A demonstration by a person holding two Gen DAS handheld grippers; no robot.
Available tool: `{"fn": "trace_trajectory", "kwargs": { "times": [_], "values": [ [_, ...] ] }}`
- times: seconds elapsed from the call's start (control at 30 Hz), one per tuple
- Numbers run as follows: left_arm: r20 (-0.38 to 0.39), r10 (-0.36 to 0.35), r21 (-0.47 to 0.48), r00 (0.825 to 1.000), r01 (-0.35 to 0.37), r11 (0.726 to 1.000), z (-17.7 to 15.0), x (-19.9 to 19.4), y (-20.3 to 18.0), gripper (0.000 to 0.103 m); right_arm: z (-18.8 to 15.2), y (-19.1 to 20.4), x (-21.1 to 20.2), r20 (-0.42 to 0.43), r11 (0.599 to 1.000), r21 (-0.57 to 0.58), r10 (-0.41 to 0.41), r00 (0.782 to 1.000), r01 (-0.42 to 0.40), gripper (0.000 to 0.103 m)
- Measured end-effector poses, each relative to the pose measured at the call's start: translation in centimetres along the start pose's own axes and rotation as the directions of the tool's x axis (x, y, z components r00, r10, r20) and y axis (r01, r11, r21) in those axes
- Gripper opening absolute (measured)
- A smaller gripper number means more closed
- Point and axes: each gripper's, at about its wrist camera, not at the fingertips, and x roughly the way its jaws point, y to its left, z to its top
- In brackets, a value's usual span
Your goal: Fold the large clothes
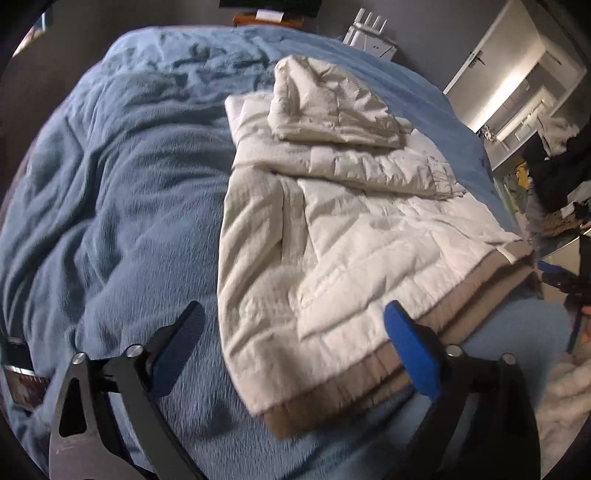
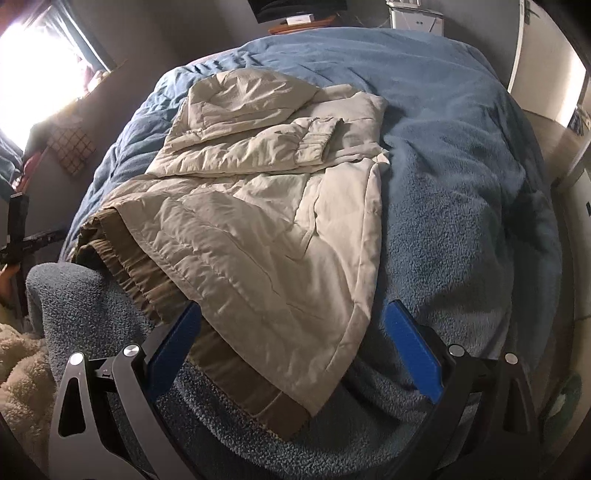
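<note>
A cream quilted hooded jacket with a tan ribbed hem lies on a blue fleece blanket on a bed. Its sleeves are folded across the body and the hood lies on top at the far end. My left gripper hovers over the near hem corner, jaws wide apart, blue pads clear of the cloth. In the right wrist view the same jacket spreads ahead on the blanket. My right gripper is open above the hem's other corner, and the cloth lies under the gap, not pinched.
Past the bed's far edge stand a white router and a wooden shelf. A bright window is at the left, white cabinets at the right. A fluffy cream blanket lies beside the bed.
</note>
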Motion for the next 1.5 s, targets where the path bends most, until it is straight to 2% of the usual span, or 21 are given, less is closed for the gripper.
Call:
{"fn": "trace_trajectory", "kwargs": {
  "times": [0.1,0.17,0.27,0.5,0.7,0.8,0.97,1.1,1.2,1.3,1.33,1.43,1.47,1.5],
  "values": [
    [-0.040,-0.006,-0.021,0.999,0.005,1.000,-0.7,-0.2,0.3,0.078,-0.1,-0.4,-0.6,0.034,1.000,0.024,-0.005,0.999,0.005,0.091],
    [-0.047,-0.009,-0.034,0.999,0.007,0.999,-1.2,-0.3,0.6,0.070,0.0,-0.9,-1.0,0.054,0.999,0.049,-0.014,0.998,0.011,0.077],
    [-0.055,-0.041,-0.092,0.998,0.036,0.995,-2.0,-0.4,1.3,0.065,-0.2,-1.8,-1.0,0.050,0.996,0.092,-0.026,0.998,0.021,0.064],
    [-0.090,-0.104,-0.207,0.990,0.084,0.975,-3.5,1.4,3.0,0.062,-1.5,-3.1,0.1,-0.031,0.990,0.130,-0.058,0.998,0.062,0.060],
    [-0.079,-0.170,-0.234,0.982,0.147,0.961,-3.3,2.2,2.7,0.062,-3.2,-4.1,1.4,-0.100,0.971,0.236,0.058,0.993,-0.033,0.060],
    [-0.087,-0.173,-0.226,0.981,0.150,0.962,-3.2,2.2,2.7,0.061,-3.9,-4.6,1.6,-0.116,0.945,0.315,0.128,0.985,-0.086,0.058],
    [-0.086,-0.215,-0.255,0.973,0.187,0.949,-3.4,2.3,3.3,0.060,-4.7,-4.7,2.2,-0.137,0.909,0.388,0.221,0.966,-0.153,0.058],
    [-0.091,-0.257,-0.271,0.962,0.224,0.936,-3.8,3.0,3.4,0.061,-4.5,-5.0,3.2,-0.119,0.882,0.432,0.264,0.957,-0.189,0.058],
    [-0.105,-0.319,-0.294,0.942,0.277,0.915,-4.3,3.9,3.6,0.068,-4.0,-4.8,3.9,-0.091,0.867,0.440,0.304,0.948,-0.236,0.057],
    [-0.095,-0.320,-0.292,0.943,0.281,0.914,-4.5,4.2,3.5,0.069,-3.7,-4.3,4.2,-0.077,0.873,0.419,0.309,0.948,-0.250,0.054],
    [-0.088,-0.306,-0.284,0.948,0.271,0.920,-4.4,4.0,3.3,0.067,-3.5,-4.1,4.1,-0.071,0.881,0.402,0.301,0.951,-0.249,0.049],
    [-0.074,-0.257,-0.255,0.964,0.231,0.939,-4.2,3.6,3.1,0.049,-2.9,-3.3,3.1,-0.056,0.933,0.302,0.220,0.974,-0.193,0.026],
    [-0.065,-0.257,-0.257,0.964,0.233,0.938,-4.2,3.4,3.2,0.037,-2.5,-2.8,2.4,-0.042,0.954,0.254,0.173,0.984,-0.157,0.021],
    [-0.052,-0.256,-0.253,0.965,0.235,0.938,-4.1,3.1,3.4,0.033,-2.4,-2.9,2.0,-0.030,0.962,0.231,0.157,0.987,-0.146,0.021]
  ]
}}
